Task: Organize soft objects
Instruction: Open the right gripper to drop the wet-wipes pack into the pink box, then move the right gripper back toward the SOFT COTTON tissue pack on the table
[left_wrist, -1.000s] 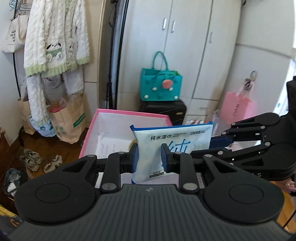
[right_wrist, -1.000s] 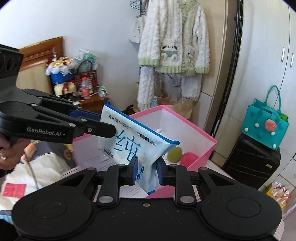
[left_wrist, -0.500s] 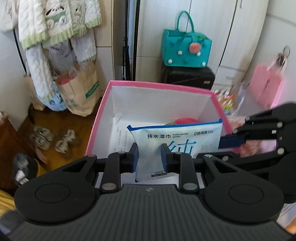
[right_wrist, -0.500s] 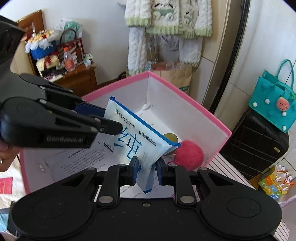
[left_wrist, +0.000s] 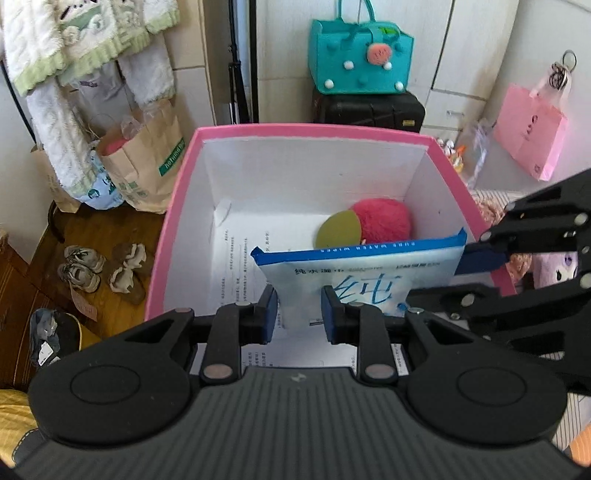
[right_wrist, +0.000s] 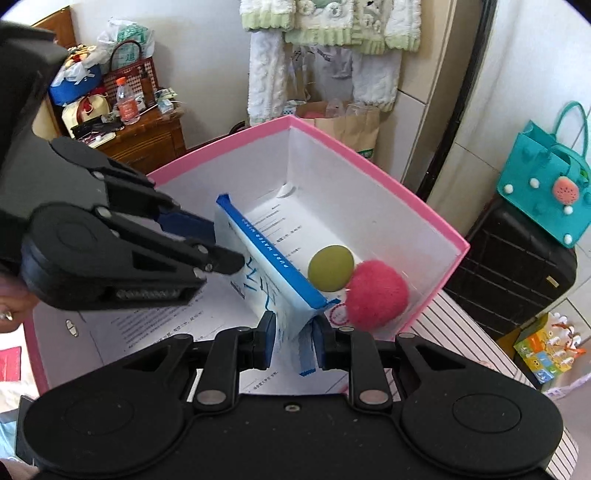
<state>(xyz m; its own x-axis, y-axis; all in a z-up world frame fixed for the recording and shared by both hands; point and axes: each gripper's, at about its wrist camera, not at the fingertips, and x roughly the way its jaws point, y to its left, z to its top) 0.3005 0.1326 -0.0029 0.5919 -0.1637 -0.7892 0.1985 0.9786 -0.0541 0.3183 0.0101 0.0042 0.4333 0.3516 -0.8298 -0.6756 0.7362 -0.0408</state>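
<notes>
Holding the wet-wipes pack (left_wrist: 364, 266) by opposite ends, left gripper (left_wrist: 298, 314) and right gripper (right_wrist: 293, 336) both clamped; it sagged, soft, slick film, I judged.

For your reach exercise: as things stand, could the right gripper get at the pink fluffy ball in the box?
Probably not yet: the right gripper is shut on the wipes pack, so its jaws are occupied, though the pink fluffy ball lies uncovered close ahead.

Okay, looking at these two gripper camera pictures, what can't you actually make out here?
- Bottom of the wipes pack: both views, hidden by the left gripper and right gripper.
- Printed sheets on the floor of the pink box: text too small.
- Green ball: left view, partly behind the pack.
- Person: only a hand at the right view's edge.
</notes>
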